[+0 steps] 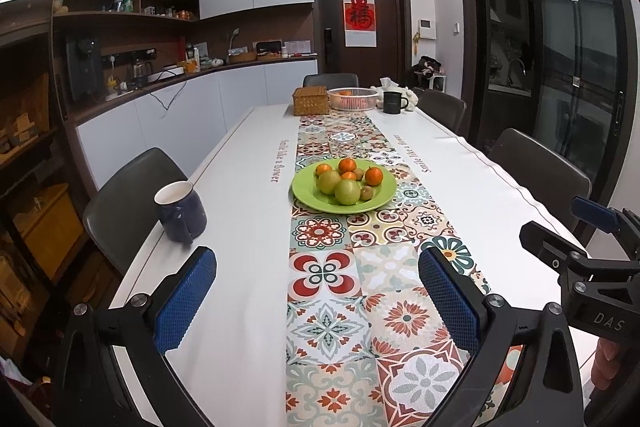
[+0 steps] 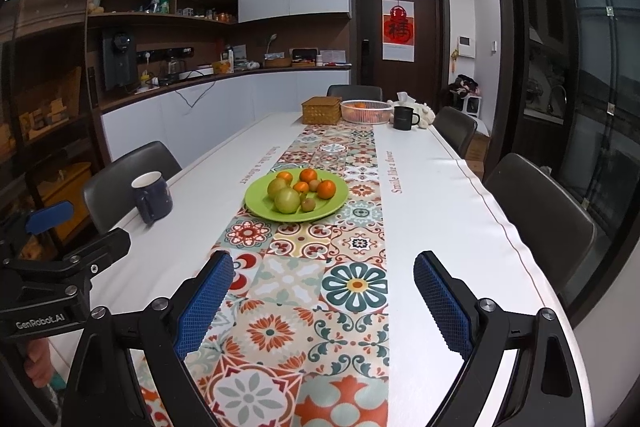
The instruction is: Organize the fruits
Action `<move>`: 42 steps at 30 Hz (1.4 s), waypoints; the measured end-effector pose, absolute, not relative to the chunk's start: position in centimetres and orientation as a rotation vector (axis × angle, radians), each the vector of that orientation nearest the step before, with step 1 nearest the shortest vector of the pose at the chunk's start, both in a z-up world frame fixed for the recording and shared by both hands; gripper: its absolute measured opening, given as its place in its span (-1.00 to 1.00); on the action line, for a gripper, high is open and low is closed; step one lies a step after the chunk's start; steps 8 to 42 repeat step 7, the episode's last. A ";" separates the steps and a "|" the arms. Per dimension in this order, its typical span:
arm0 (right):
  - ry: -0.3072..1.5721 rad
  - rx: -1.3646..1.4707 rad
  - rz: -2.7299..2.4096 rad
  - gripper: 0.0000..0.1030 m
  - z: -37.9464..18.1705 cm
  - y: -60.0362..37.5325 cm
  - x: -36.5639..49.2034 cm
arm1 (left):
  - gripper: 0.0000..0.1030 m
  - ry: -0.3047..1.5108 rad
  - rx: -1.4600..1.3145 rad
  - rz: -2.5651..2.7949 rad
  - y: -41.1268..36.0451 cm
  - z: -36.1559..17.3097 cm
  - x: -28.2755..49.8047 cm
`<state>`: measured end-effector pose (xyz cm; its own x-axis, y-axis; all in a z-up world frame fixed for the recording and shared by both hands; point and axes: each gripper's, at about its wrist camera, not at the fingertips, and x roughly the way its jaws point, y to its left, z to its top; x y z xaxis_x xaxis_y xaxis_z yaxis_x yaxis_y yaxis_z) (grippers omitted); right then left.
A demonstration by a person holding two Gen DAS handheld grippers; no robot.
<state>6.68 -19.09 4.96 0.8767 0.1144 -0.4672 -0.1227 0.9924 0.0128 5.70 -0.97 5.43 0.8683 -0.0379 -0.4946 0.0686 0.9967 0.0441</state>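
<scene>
A green plate (image 1: pixel 378 201) (image 2: pixel 256 205) sits mid-table on the patterned runner. It holds several oranges (image 1: pixel 374 175) (image 2: pixel 326 189), two green pears (image 1: pixel 347 191) (image 2: pixel 287 200) and small kiwis (image 1: pixel 366 193) (image 2: pixel 307 204). A white slatted basket (image 1: pixel 353 99) (image 2: pixel 367 111) with orange fruit stands at the far end. My left gripper (image 1: pixel 318 291) is open and empty, hovering over the near table. My right gripper (image 2: pixel 324 301) is open and empty, also near the front, well short of the plate.
A dark blue mug (image 1: pixel 181 211) (image 2: pixel 152 197) stands near the left table edge. A wicker box (image 1: pixel 310 101) (image 2: pixel 321 110) and a black mug (image 1: pixel 393 102) (image 2: pixel 404 117) stand beside the far basket. Dark chairs (image 1: pixel 540 171) (image 2: pixel 540 203) line both sides.
</scene>
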 end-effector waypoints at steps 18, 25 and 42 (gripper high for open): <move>0.493 -0.017 0.122 0.79 4.9 -19.1 6.9 | 1.00 0.530 0.056 -0.049 -1.1 5.7 6.0; 0.493 -0.017 0.122 0.79 4.9 -19.1 6.9 | 1.00 0.530 0.056 -0.049 -1.1 5.7 6.0; 0.493 -0.017 0.122 0.79 4.9 -19.1 6.9 | 1.00 0.530 0.056 -0.049 -1.1 5.7 6.0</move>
